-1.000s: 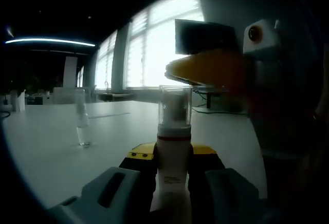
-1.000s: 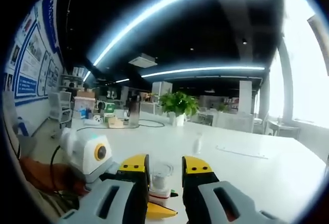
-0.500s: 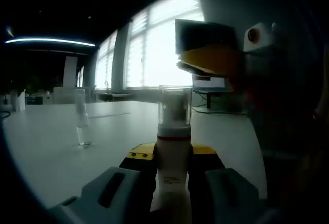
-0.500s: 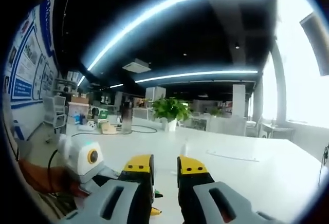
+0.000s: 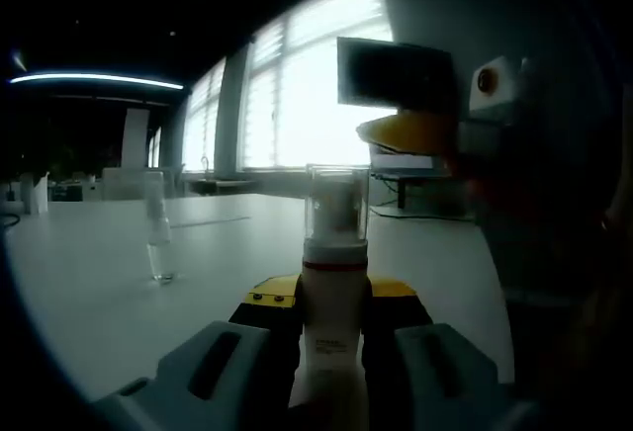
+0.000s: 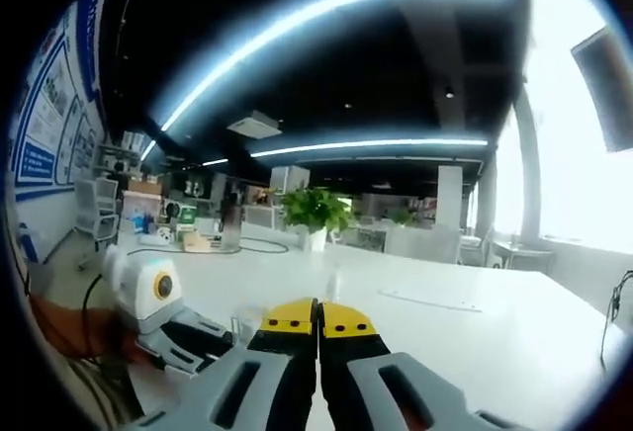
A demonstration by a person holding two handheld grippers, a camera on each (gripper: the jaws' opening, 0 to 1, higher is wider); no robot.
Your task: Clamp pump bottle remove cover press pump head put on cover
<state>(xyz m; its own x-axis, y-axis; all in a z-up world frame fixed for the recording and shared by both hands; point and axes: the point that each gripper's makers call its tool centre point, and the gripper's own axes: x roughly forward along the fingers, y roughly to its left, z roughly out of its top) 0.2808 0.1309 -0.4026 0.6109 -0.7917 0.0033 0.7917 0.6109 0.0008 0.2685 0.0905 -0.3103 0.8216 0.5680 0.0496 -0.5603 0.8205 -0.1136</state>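
In the left gripper view, the left tool (image 5: pixel 331 337) has its grey moulded jaws with yellow tips closed on the body of the pump bottle (image 5: pixel 333 327), which stands upright between them at the near edge of the bench (image 5: pixel 89 283). The bottle is a slim white cylinder with a thin red band at the neck, and a clear, glassy, straight-walled cover (image 5: pixel 336 204) still sits over the pump head, whose pale shape shows dimly through it. The bench is smooth, white and matte. Further out on it, to the left, stands a small transparent bottle (image 5: pixel 156 228), narrow and upright, well apart from the clamped one. At the right, above the cover's level and clear of it, hangs the right tool's yellow tip (image 5: pixel 410 132).

In the right gripper view, the right tool (image 6: pixel 317 320) has its yellow-tipped jaws pressed together, holding nothing. Beyond, a leafy green plant (image 6: pixel 315 209) stands on the far bench.
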